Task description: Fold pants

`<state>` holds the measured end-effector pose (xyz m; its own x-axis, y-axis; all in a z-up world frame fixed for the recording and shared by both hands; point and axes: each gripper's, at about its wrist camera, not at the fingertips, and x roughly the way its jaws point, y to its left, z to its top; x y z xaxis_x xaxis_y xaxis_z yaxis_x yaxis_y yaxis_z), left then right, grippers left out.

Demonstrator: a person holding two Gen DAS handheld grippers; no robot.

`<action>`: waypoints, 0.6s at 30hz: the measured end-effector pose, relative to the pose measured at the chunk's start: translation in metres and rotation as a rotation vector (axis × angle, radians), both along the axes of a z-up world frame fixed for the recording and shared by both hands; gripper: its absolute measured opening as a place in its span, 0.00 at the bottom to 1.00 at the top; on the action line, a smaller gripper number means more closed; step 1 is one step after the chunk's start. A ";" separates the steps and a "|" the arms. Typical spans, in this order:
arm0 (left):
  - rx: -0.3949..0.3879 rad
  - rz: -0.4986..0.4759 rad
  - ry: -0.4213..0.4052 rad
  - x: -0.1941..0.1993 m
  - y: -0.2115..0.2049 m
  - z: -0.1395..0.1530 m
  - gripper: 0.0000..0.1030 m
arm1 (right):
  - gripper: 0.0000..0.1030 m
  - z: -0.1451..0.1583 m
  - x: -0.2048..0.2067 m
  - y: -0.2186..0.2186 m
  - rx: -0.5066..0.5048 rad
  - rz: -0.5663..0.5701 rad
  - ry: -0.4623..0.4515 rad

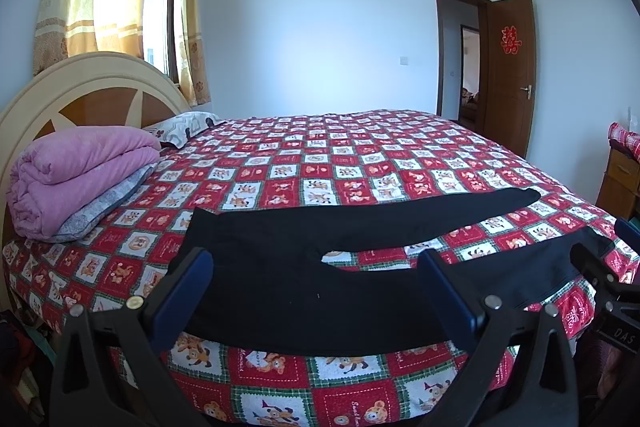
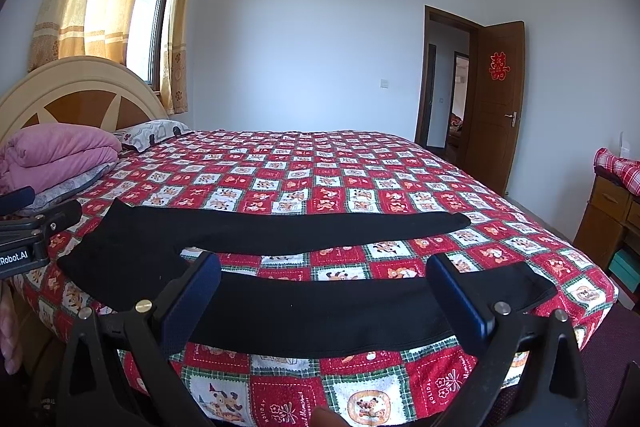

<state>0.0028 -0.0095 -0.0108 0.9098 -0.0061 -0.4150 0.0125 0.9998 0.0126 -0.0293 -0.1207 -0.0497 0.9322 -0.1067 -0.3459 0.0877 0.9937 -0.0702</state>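
Black pants (image 1: 280, 267) lie flat on the bed's near side, waist to the left, both legs spread apart and running right. My left gripper (image 1: 316, 287) hovers open over the waist and crotch area, touching nothing. In the right wrist view the same pants (image 2: 320, 311) show with the near leg crossing in front. My right gripper (image 2: 324, 295) stands open above that near leg, close to its cuff end, with nothing between its fingers. Each gripper appears at the edge of the other's view: the right gripper (image 1: 608, 267) and the left gripper (image 2: 28, 223).
The bed (image 1: 360, 155) wears a red checked cartoon cover. A folded pink quilt (image 1: 76, 175) and a pillow (image 1: 184, 125) rest by the headboard at left. A wooden cabinet (image 2: 612, 215) stands at right, an open brown door (image 2: 496, 107) behind it.
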 end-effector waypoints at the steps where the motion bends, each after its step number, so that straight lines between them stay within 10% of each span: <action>1: 0.000 0.000 0.001 0.000 -0.001 -0.001 1.00 | 0.99 0.000 0.000 0.000 0.000 -0.001 0.001; 18: 0.078 0.116 0.073 0.093 0.060 -0.030 1.00 | 0.99 -0.003 0.043 -0.037 -0.006 0.034 0.015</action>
<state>0.0962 0.0501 -0.0408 0.8700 0.1326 -0.4748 -0.0998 0.9906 0.0937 0.0140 -0.1576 -0.0526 0.9299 -0.0774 -0.3595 0.0530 0.9956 -0.0773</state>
